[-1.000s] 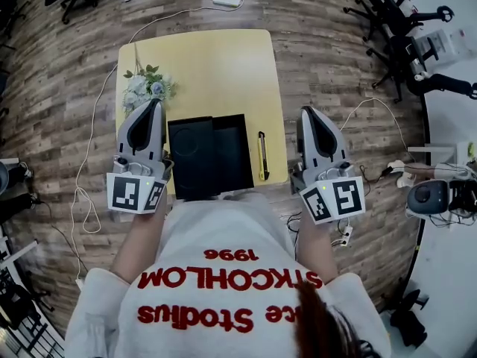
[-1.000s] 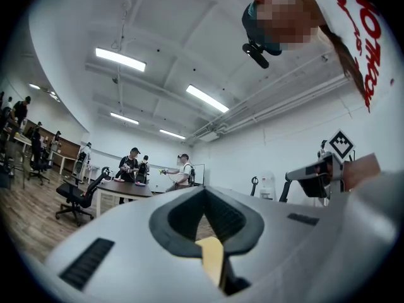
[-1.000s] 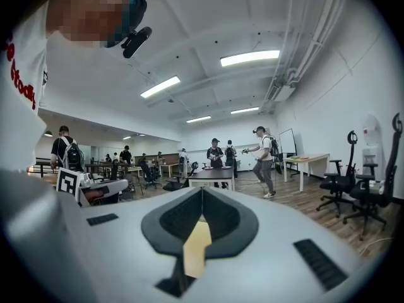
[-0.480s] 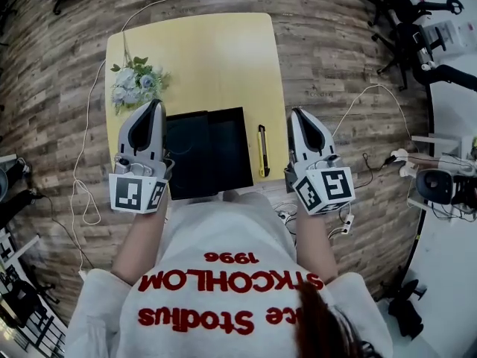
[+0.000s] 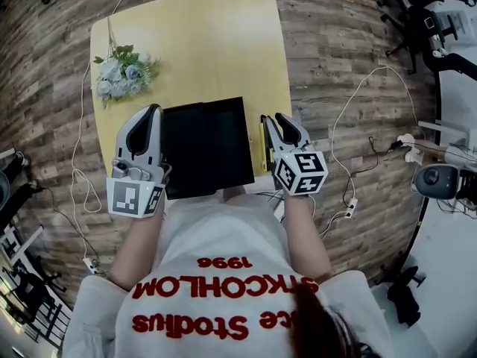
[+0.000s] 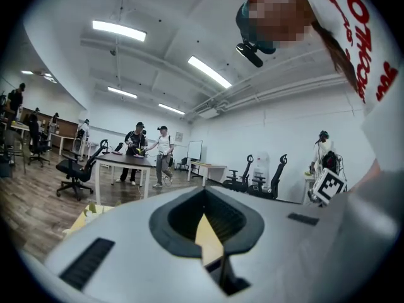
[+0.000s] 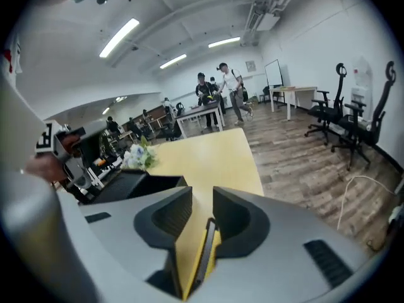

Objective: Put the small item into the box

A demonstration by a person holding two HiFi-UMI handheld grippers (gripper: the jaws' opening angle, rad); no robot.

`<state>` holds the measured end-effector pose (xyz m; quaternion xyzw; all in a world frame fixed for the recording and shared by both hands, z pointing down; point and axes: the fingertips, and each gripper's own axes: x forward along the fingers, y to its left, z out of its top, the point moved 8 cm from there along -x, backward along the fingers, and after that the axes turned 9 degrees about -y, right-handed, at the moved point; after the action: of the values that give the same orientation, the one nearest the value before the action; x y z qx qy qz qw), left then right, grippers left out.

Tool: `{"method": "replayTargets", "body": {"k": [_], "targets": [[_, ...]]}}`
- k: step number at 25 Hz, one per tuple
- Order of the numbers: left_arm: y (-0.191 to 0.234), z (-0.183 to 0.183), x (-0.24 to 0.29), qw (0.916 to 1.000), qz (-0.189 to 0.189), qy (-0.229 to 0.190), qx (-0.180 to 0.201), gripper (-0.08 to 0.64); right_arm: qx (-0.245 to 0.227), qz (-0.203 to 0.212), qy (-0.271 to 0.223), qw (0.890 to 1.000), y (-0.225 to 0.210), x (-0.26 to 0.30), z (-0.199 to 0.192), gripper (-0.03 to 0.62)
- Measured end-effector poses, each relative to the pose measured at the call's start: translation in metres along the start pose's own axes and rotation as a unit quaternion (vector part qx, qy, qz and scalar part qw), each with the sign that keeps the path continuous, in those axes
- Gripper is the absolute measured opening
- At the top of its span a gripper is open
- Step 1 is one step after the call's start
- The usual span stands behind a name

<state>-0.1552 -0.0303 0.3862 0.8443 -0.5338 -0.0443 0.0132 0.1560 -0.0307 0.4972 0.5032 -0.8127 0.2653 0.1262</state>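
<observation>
A yellow-and-black utility knife [image 5: 263, 155] lies on the yellow table [image 5: 209, 43], just right of the open black box [image 5: 205, 148]. My right gripper [image 5: 273, 119] hangs over the knife. Its jaws are opening, with the knife [image 7: 205, 251] lying lengthwise in the gap between them, and the pads do not press on it. The black box [image 7: 126, 185] shows to the left in the right gripper view [image 7: 202, 201]. My left gripper [image 5: 154, 109] stays at the box's left side, its jaws together and holding nothing [image 6: 203, 193].
A bunch of pale flowers [image 5: 119, 71] lies at the table's far left. The box sits at the table's near edge. Cables [image 5: 350, 170] trail on the wooden floor to the right. Office chairs [image 7: 353, 125] and people [image 6: 148, 153] stand farther off.
My right gripper has moved left from beside the table to over the knife, and its jaws have parted. The left gripper has stayed next to the box.
</observation>
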Motion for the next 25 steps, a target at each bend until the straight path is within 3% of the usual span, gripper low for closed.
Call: {"method": "replayTargets", "body": {"k": [6, 12, 15, 18, 22, 25], "targets": [[0.003, -0.003, -0.004, 0.9999, 0.002, 0.015, 0.001, 0.006, -0.038, -0.038, 0.090, 0.995, 0.003, 0.015, -0.044, 0.168], [0.008, -0.005, -0.012, 0.9995, 0.017, 0.026, 0.002, 0.006, -0.086, -0.066, 0.144, 0.984, 0.007, 0.020, -0.058, 0.184], [0.008, -0.006, -0.015, 0.9993, 0.022, 0.029, 0.002, 0.006, -0.089, -0.062, 0.140, 0.984, 0.008, 0.022, -0.057, 0.132], [0.010, -0.004, -0.017, 0.9993, 0.026, 0.026, 0.005, 0.006, -0.085, -0.056, 0.120, 0.987, 0.009, 0.021, -0.053, 0.120], [0.016, 0.004, -0.015, 0.9993, 0.032, 0.014, 0.009, 0.006, -0.060, -0.043, 0.078, 0.994, 0.007, 0.017, -0.036, 0.118], [0.018, 0.008, -0.015, 0.9993, 0.037, 0.004, 0.011, 0.006, -0.058, -0.029, 0.018, 0.998, 0.009, 0.010, -0.016, 0.118]]}}
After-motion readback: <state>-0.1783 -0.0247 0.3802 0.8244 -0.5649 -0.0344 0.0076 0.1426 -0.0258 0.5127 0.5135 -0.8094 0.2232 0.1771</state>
